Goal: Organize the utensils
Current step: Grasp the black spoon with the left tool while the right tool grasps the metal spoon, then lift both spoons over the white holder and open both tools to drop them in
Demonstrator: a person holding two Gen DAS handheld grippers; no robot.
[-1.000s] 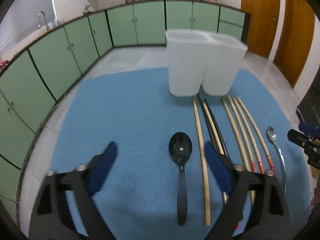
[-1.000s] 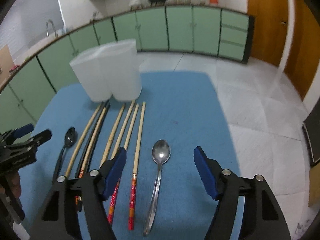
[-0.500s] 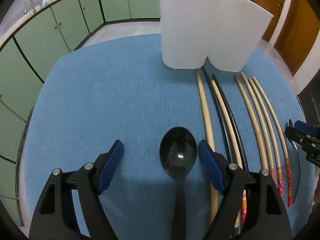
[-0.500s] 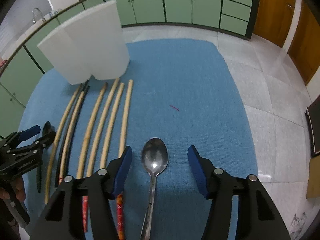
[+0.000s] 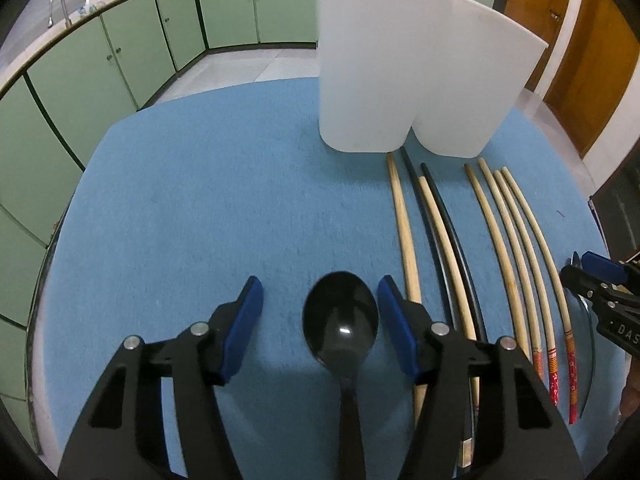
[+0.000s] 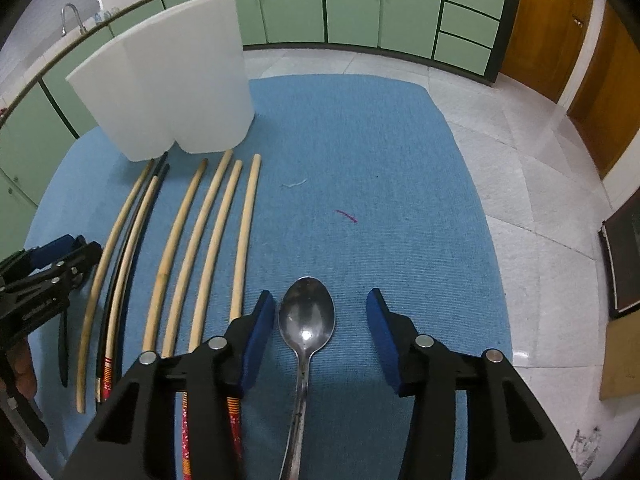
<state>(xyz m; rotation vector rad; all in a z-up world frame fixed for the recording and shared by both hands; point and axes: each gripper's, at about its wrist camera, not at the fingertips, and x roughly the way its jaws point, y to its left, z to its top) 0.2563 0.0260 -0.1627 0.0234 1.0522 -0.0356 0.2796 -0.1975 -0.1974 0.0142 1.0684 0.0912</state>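
Left wrist | black spoon (image 5: 340, 320) handle hidden under jaws | chopsticks (image 5: 516, 256) partly covered

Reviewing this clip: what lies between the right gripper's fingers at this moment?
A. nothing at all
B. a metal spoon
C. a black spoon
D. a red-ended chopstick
B: in the right wrist view the metal spoon lies on the blue mat between the pads of the right gripper, which do not yet press on it.
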